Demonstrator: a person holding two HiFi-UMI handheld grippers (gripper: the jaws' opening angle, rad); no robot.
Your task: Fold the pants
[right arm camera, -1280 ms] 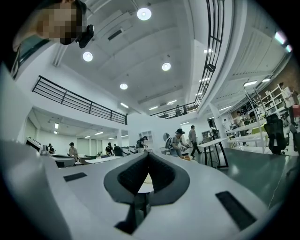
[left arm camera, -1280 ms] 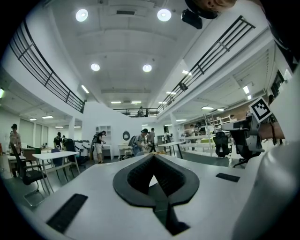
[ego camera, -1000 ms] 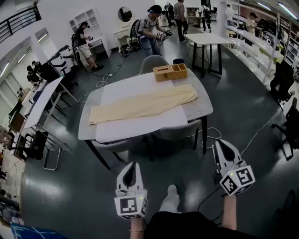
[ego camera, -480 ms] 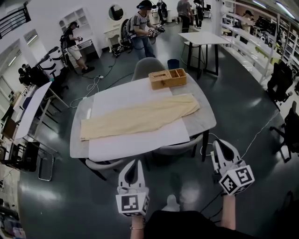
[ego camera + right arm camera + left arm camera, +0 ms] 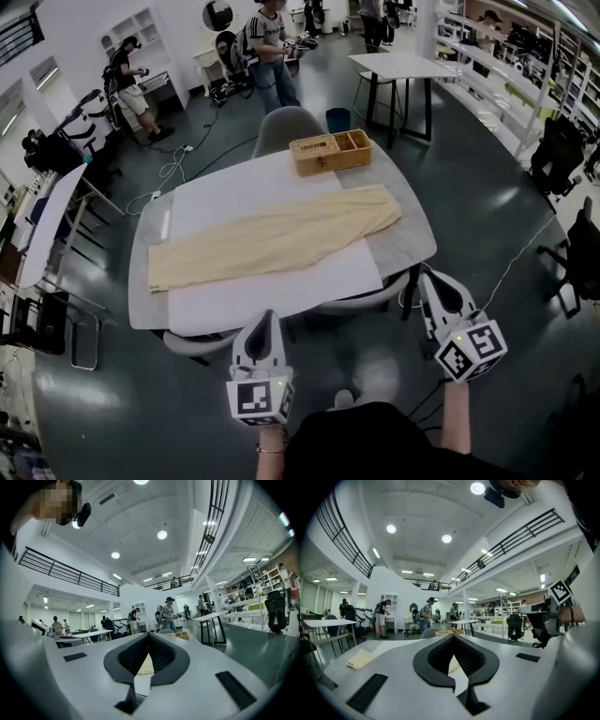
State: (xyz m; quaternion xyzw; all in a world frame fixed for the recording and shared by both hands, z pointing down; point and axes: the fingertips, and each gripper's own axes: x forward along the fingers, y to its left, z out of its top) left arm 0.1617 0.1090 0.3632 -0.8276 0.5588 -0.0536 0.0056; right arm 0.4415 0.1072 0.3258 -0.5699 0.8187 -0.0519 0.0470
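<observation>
Beige pants lie flat lengthwise across a white sheet on the grey table. The waist end is toward the right and the leg ends toward the left. My left gripper is held level, just short of the table's near edge, shut and empty. My right gripper is level near the front right corner, also shut and empty. In the left gripper view the pants' leg end shows at the left beyond the shut left gripper. In the right gripper view a strip of the pants shows behind the shut right gripper.
A wooden box stands at the table's far edge. A grey chair is behind it, and two more chairs are tucked under the near side. People stand at the back. Another table stands at the far right and desks at the left.
Both grippers and the view have moved forward, closer to the table's near edge. The pants have not moved. Both grippers stayed shut.
</observation>
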